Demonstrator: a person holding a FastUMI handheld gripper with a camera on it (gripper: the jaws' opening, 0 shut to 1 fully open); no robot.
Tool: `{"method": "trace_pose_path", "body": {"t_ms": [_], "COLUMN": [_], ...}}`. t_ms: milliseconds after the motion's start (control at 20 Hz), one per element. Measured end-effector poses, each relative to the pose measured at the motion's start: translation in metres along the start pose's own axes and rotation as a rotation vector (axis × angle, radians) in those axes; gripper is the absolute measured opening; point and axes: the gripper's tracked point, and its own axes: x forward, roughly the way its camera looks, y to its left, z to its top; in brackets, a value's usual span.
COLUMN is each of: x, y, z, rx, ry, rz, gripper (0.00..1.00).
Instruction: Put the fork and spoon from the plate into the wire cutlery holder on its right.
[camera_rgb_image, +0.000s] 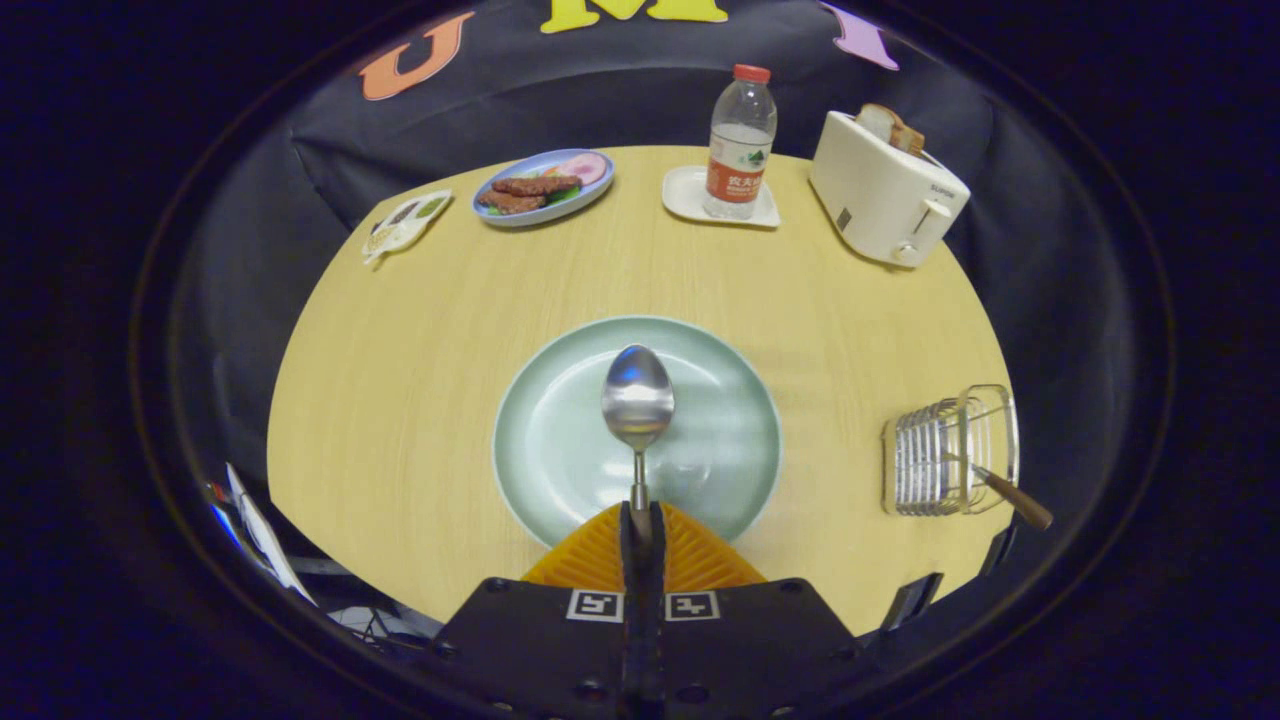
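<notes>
1. Your hand-held gripper (641, 535) is clamped on the spoon (637, 400) by its handle, bowl forward above the plate (560, 440).
2. Keep that grip firm and carry it to the wire cutlery holder (948, 450) at the right (a wooden-handled utensil (1010, 492) already pokes out).
3. Toaster (885, 190) and bottle (740, 140) stand well beyond, across the table (400, 350).

Worktop (420, 400): round, pale wood-grain surface, evenly lit, soft glare at centre. Booth wall (640, 90): black cloth, draped in folds behind the far edge from 10 to 2 o'clock. Background items along the far rim: food plate (543, 187) at 11, bottle (740, 143) on white coaster (690, 195) at 12, toaster (885, 190) with bread at 1.
</notes>
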Motion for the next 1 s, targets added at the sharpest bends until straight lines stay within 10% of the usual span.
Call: {"method": "trace_pose_path", "body": {"t_ms": [600,1000], "x": [-0.102,-0.097], "y": [-0.183,-0.212], "z": [0.013,-0.019], "rx": [0.047,0.089], "ry": [0.037,0.201], "rz": [-0.083,-0.038], "gripper": [0.0,0.0]}}
